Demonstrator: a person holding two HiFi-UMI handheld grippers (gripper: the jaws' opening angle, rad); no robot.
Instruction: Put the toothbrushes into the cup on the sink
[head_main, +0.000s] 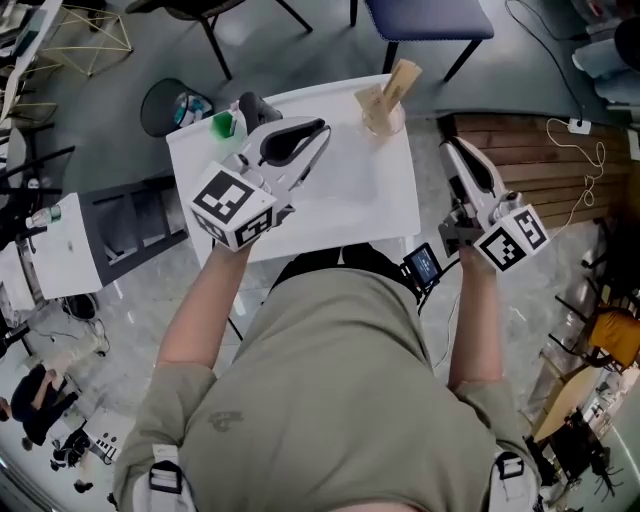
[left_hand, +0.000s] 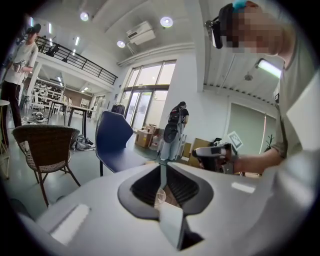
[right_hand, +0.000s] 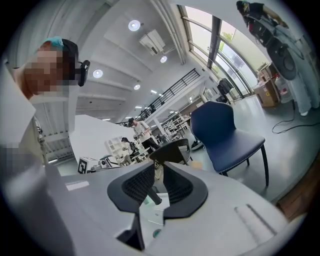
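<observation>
The toothbrushes (head_main: 398, 82), flat tan handles that look wooden, stand in the clear cup (head_main: 380, 122) at the far right corner of the white table (head_main: 340, 205). Their long axis is upright, leaning away and to the right. The left gripper (head_main: 320, 132) hovers over the table's middle, aimed toward the cup but apart from it. Its ribbed dark jaws are drawn together, leaving only a thin slit. The right gripper (head_main: 452, 148) hangs off the table's right edge, jaws pressed together. A green item (head_main: 224, 126) and a dark grey one (head_main: 252, 105) sit at the far left corner. A blue chair (head_main: 430, 20) stands beyond.
</observation>
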